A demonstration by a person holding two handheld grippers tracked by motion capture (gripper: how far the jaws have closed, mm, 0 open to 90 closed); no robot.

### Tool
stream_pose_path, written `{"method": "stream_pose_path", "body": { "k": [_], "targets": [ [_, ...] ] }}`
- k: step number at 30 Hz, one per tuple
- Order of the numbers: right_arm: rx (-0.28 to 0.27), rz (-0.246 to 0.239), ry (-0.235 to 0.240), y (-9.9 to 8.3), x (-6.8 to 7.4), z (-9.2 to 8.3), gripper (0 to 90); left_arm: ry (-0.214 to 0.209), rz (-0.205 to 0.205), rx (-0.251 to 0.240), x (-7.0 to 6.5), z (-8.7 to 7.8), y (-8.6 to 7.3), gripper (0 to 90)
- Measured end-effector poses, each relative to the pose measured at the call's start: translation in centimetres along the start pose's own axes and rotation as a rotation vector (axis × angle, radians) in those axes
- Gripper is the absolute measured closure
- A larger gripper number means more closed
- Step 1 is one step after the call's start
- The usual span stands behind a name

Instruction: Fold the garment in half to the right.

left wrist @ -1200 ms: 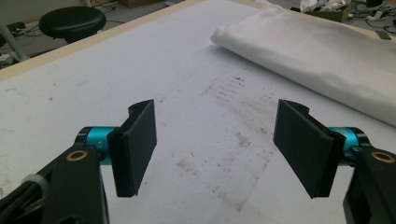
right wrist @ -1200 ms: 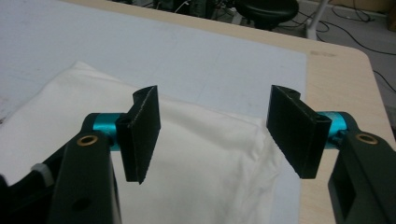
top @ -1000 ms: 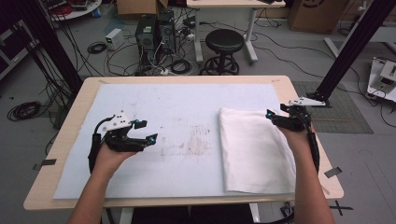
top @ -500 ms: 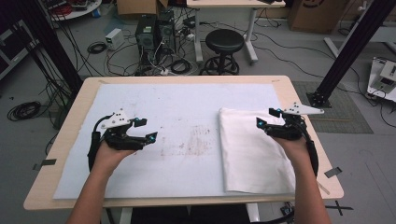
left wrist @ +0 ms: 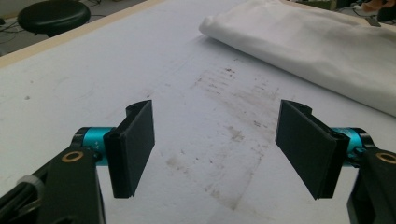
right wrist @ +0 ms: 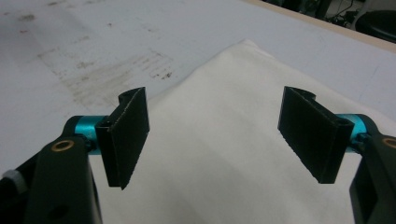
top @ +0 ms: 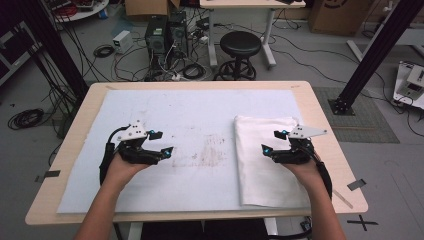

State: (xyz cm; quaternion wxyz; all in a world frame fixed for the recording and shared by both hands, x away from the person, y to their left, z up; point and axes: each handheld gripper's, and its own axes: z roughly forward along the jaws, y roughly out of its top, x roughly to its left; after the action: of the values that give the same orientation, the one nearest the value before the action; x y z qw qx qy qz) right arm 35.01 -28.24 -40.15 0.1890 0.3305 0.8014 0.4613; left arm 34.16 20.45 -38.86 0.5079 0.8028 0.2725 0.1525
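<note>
A folded white cloth (top: 265, 170) lies on the right part of the white mat (top: 200, 115); it also shows in the left gripper view as the cloth (left wrist: 317, 42) and under the jaws in the right gripper view as the cloth (right wrist: 219, 140). My right gripper (top: 272, 141) hovers over the cloth's middle, pointing left. It is open, its jaws have just been opening wider, and nothing is between them (right wrist: 217, 135). My left gripper (top: 162, 142) is open over the bare mat at the left, pointing at a brown stained patch (top: 210, 152), its jaws (left wrist: 217, 140) holding nothing.
The mat covers most of the wooden table (top: 325, 125). Beyond the far edge stand a black stool (top: 241, 45), computer towers (top: 167, 30) and floor cables. A black frame post (top: 370, 55) rises at the right.
My right gripper has moved left and nearer to the person, from the cloth's right edge to over its middle, and its jaws have spread. The left gripper has stayed put.
</note>
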Motion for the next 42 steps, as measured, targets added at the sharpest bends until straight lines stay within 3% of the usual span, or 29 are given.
{"method": "stream_pose_path", "body": {
  "k": [4,12,42],
  "targets": [
    [-0.009,0.008,-0.006,-0.1,-0.1,0.0,23.5,-0.015,0.007,0.006,-0.1,0.3,-0.3,28.4],
    [-0.017,0.011,-0.022,0.0,-0.2,-0.1,22.4,-0.031,-0.015,0.018,0.1,1.0,-1.1,26.9],
    [0.004,0.031,-0.036,-0.2,-0.5,0.4,22.2,-0.022,-0.020,0.032,0.3,1.1,-1.2,25.5]
  ]
}}
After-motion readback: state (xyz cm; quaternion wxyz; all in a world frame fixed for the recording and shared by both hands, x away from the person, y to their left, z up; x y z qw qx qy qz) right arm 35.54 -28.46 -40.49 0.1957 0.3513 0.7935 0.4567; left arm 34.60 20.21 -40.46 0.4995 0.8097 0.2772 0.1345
